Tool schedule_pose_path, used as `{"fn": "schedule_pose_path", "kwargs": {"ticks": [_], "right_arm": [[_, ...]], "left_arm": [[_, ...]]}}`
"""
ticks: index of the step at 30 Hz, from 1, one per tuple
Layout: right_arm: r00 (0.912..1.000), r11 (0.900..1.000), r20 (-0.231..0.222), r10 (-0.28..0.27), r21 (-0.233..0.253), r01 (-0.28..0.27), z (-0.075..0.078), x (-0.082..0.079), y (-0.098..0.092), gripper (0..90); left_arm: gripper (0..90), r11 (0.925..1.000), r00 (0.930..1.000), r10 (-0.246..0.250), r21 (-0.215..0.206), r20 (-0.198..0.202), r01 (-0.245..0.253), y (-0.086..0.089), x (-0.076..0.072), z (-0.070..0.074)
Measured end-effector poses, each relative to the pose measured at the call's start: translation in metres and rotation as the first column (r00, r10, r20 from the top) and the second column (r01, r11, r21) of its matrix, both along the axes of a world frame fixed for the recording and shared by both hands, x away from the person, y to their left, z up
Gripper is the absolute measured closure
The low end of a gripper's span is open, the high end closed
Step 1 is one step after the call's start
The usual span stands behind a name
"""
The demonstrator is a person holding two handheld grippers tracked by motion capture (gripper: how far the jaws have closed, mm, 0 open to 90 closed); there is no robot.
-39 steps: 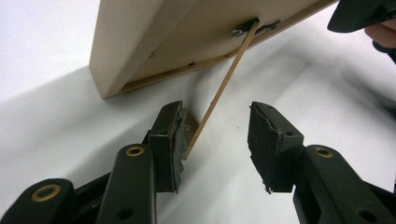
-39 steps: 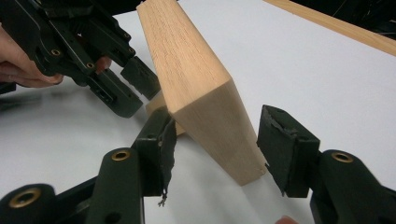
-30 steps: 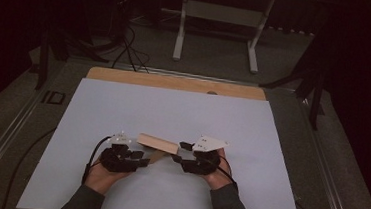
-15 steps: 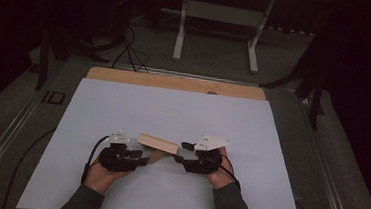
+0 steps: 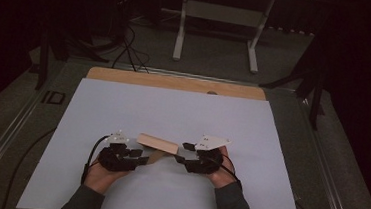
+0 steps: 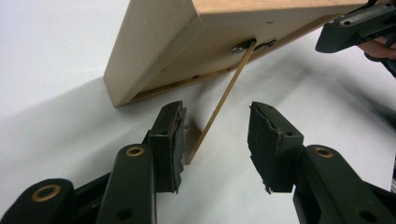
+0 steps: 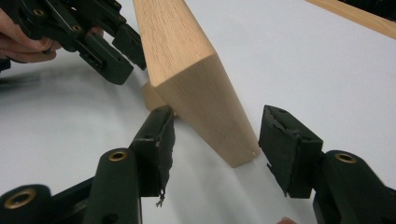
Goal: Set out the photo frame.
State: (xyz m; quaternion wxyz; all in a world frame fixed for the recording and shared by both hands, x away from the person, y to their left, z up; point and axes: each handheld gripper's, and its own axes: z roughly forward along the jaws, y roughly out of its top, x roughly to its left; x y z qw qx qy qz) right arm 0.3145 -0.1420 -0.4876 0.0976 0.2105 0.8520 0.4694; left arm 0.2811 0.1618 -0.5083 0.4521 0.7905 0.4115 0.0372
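Note:
A light wooden block [image 5: 158, 143] rests tilted on the white sheet [image 5: 183, 109], propped by a thin wooden strut [image 6: 219, 102] hinged to its underside. My left gripper [image 5: 139, 157] is at its left end. In the left gripper view, the left gripper [image 6: 215, 116] is open, the strut's lower part standing between the jaws close to the left pad [image 6: 170, 135]. My right gripper [image 5: 183, 153] is at the block's right end. In the right gripper view, the right gripper [image 7: 219, 119] is open with the block's end [image 7: 210, 98] between the jaws, untouched.
The white sheet covers a wooden tabletop whose bare edge [image 5: 175, 82] shows at the back. A white-legged stand [image 5: 217, 32] and cables [image 5: 127, 50] are on the dark floor beyond. Open sheet lies on all sides of the block.

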Motion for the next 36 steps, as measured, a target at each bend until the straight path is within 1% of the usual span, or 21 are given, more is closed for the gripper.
{"fn": "schedule_pose_path", "kwargs": {"ticks": [5, 9, 12, 14, 16, 20, 23, 28, 31, 36], "right_arm": [[0.9999, 1.000, -0.011, -0.003, -0.010, 0.003, -0.002, 0.002, -0.002, 43.3], [0.9999, 1.000, -0.017, -0.002, -0.013, 0.002, -0.003, 0.003, -0.003, 43.0], [0.9997, 1.000, -0.024, -0.001, -0.020, 0.000, -0.004, 0.005, -0.005, 42.7], [0.9995, 1.000, -0.032, -0.006, -0.022, 0.005, -0.006, 0.006, -0.007, 42.7], [0.9991, 1.000, -0.039, -0.014, -0.019, 0.013, -0.006, 0.007, -0.009, 42.7], [0.9991, 1.000, -0.034, -0.025, -0.013, 0.025, -0.005, 0.008, -0.011, 43.4], [0.9992, 1.000, -0.034, -0.019, -0.012, 0.018, -0.005, 0.008, -0.011, 45.4], [0.9994, 1.000, -0.031, -0.017, -0.009, 0.016, -0.004, 0.009, -0.013, 51.9], [0.9990, 0.999, -0.018, -0.041, -0.006, 0.041, -0.003, 0.009, -0.014, 56.3], [0.9967, 0.997, 0.000, -0.081, -0.010, 0.081, -0.002, 0.010, -0.015, 64.8]], "left_arm": [[55.8, 0.9999, 0.9999, 0.004, 0.011, 0.012, -0.004, 0.000, -0.001, 0.001], [56.2, 0.9997, 0.9993, 0.007, 0.023, 0.036, -0.008, 0.000, -0.002, 0.003], [56.3, 0.9996, 0.9989, 0.009, 0.027, 0.046, -0.011, -0.001, -0.003, 0.004], [56.3, 0.9993, 0.9984, 0.009, 0.036, 0.056, -0.011, -0.001, -0.003, 0.004], [56.4, 0.9990, 0.9980, 0.013, 0.042, 0.062, -0.015, -0.002, -0.004, 0.005], [56.8, 0.9983, 0.9966, 0.021, 0.053, 0.079, -0.025, -0.003, -0.005, 0.006], [57.6, 0.9976, 0.9956, 0.018, 0.064, 0.092, -0.024, -0.004, -0.005, 0.007], [60.5, 0.9972, 0.9945, 0.018, 0.071, 0.103, -0.025, -0.005, -0.006, 0.007], [63.3, 0.9966, 0.9934, 0.029, 0.074, 0.111, -0.037, -0.006, -0.006, 0.007], [64.8, 0.9962, 0.9920, 0.031, 0.077, 0.122, -0.041, -0.006, -0.006, 0.008]]}}
